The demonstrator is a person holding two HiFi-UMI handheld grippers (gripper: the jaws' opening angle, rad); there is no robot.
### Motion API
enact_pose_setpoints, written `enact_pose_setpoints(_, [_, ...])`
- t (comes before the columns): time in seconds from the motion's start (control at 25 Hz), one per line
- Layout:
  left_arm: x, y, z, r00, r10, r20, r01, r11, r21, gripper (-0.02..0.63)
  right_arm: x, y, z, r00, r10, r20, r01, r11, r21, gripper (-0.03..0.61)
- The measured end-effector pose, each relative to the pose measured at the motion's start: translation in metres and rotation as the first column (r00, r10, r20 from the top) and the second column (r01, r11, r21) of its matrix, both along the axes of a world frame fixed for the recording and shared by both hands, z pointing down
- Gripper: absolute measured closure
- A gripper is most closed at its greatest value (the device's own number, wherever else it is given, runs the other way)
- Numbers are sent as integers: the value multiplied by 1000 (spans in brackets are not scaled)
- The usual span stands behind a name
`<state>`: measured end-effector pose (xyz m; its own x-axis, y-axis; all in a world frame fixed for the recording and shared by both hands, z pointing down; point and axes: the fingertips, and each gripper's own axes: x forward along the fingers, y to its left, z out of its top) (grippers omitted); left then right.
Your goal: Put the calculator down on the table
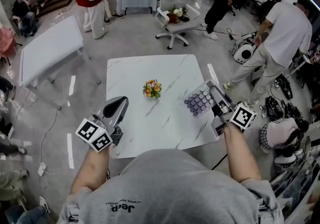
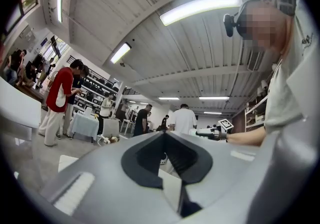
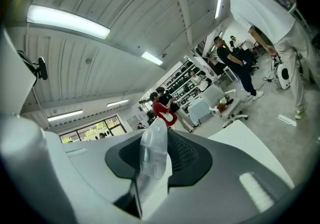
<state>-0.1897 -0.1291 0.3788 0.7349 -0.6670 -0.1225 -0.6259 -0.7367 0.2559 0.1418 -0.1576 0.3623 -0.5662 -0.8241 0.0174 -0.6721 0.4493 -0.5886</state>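
1. One relation governed the coming move. The calculator (image 1: 198,102) was already in your right gripper (image 1: 214,93), and the table (image 1: 135,73) lay beneath and to the left of it.
2. Your right gripper's jaws were clamped on one edge of the calculator. In the right gripper view the calculator (image 3: 150,153) showed edge-on, a thin pale strip standing between the jaws.
3. From the head view, the calculator jutted out of the jaws toward the table's middle with its keys facing up. It sat over the right margin of the top. I could not tell whether it touched the top. The gripper hid part of its outline, so its long axis could not be fixed with confidence.
4. Your left gripper (image 1: 120,103) hung over the near left part of the table with its jaws brought together and nothing between them. It was well apart from the calculator. In my judgement the right hand was the one to set it down.
5. The surface was a flat, white, marble-patterned top. A small bunch of flowers (image 1: 152,89) stood at its centre, near the calculator but apart from it. I judged there was enough bare top between the flowers and the right edge for the calculator.
6. The room had a grey floor, a second white table (image 1: 50,50) to the left and an office chair (image 1: 175,15) beyond. Several people stood around.
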Motion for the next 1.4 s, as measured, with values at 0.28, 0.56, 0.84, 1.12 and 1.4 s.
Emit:
enact_pose_setpoints(0.28, [1, -44, 24, 1000, -12, 13, 12, 999, -36, 552, 13, -55, 16, 1000, 2, 0, -2, 1000, -16, 479])
enact_pose_setpoints(0.56, [35, -97, 35, 990, -111, 82, 115, 992, -45, 552, 50, -137, 39, 997, -78, 27, 80, 996, -51, 478])
enact_pose_setpoints(0.84, [55, -147, 73, 968, -225, 109, 233, 970, -71, 552, 66, -226, 80, 987, -158, 39, 159, 986, -39, 479])
enact_pose_setpoints(1.12, [43, -205, 103, 971, -197, 134, 208, 976, -71, 552, 60, -293, 144, 996, -79, -53, 73, 992, -100, 479])
enact_pose_setpoints(1.4, [36, -275, 153, 984, -127, 123, 140, 984, -110, 554, 51, -349, 215, 998, -4, -69, -8, 985, -174, 479])
